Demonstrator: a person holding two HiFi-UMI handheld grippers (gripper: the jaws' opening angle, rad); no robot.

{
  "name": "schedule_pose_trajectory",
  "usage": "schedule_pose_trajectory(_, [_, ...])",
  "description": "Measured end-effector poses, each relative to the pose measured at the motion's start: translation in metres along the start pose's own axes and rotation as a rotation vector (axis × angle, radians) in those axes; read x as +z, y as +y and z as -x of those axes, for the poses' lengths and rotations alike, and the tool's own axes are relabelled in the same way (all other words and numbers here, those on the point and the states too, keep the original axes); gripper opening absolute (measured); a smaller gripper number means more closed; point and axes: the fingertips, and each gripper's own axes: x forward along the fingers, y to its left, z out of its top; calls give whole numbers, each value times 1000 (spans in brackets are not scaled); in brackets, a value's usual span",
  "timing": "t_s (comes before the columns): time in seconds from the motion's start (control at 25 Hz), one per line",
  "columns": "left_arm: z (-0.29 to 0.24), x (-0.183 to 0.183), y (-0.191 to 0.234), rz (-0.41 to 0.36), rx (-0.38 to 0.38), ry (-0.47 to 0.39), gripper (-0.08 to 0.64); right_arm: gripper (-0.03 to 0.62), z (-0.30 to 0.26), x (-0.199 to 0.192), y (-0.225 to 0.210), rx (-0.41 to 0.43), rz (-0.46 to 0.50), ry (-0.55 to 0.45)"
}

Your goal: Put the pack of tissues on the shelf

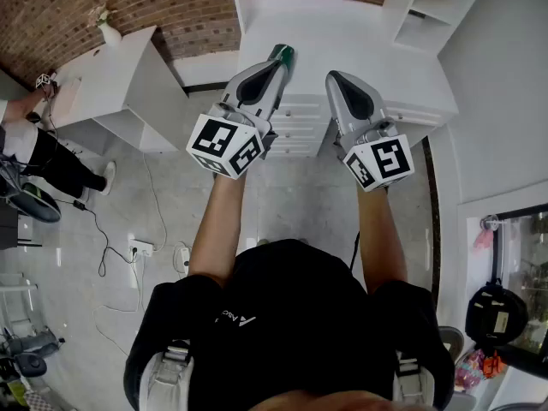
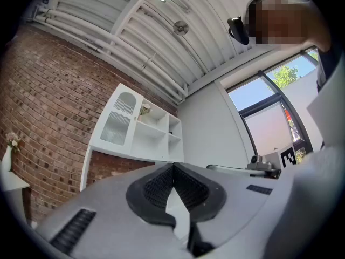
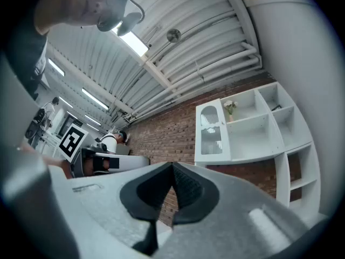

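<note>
Both the left gripper [image 1: 276, 65] and right gripper [image 1: 334, 79] are clenched shut on nothing, and that green bit past the left tip on the white counter [image 1: 360, 32] is probably the pack of tissues [image 1: 283, 55], so reaching in without opening first could just shove it away.

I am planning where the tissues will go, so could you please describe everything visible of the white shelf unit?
The white shelf unit sits against the brick wall and looks like painted wood. Its left section has a door with an arched pane; the rest is open compartments, with narrower ones running down the right side. A small plant stands in one upper compartment.
</note>
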Motion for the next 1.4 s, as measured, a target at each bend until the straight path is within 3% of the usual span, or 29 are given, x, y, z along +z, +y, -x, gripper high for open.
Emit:
schedule_pose_trajectory(0.32, [-11,-9,-13,-35,15,15,-2,0,7,1,-15,22,-5,-13])
schedule_pose_trajectory(0.72, [-24,-36,-5,-95,125,43,-2,2,13,-19,-38,70,-40,-2])
schedule_pose_trajectory(1.04, [-40,-85,36,-102,209,149,19,2,-4,-50,-57,76,-56,36])
schedule_pose_trajectory(1.4, [-68,-161,114,-76,240,260,143,2,-69,-108,-89,75,-66,89])
